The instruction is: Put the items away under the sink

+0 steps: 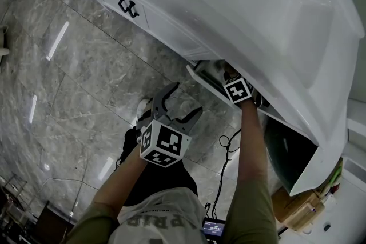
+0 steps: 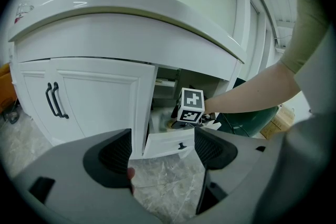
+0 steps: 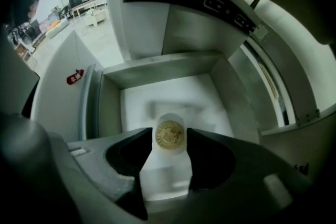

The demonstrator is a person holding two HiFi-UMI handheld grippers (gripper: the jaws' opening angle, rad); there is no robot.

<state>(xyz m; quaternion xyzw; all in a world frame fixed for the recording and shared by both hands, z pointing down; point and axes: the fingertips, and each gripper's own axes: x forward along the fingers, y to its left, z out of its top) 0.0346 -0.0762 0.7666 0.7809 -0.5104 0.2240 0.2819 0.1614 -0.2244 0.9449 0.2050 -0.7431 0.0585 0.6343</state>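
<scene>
Head view: the right gripper (image 1: 230,76) reaches steeply down into the open drawer (image 1: 201,84) under the white vanity (image 1: 240,14). Its marker cube hides whatever it carries. The left gripper (image 1: 184,101) hangs over the marble floor (image 1: 80,66), well apart from the drawer, with its jaws spread and nothing in them.

Left gripper view: its jaws stand wide, and only floor tile and the drawer front show beyond them. The right gripper's cube sits over the drawer, so the right hand is plainly the nearer one.

Right gripper view: the jaws are partway closed and pinch a white container (image 3: 166,170) from both sides. It bears a round gold emblem (image 3: 169,136). The container's long axis runs along the jaws, toward the drawer's pale bottom straight ahead of the tips. The drawer's side walls stand clear to left and right. I cannot tell whether the container's far end touches the bottom; a faint blurred shadow there suggests a gap. The next move therefore looks like a short straight lowering along that axis, then letting go, with no sideways shift needed.
</scene>
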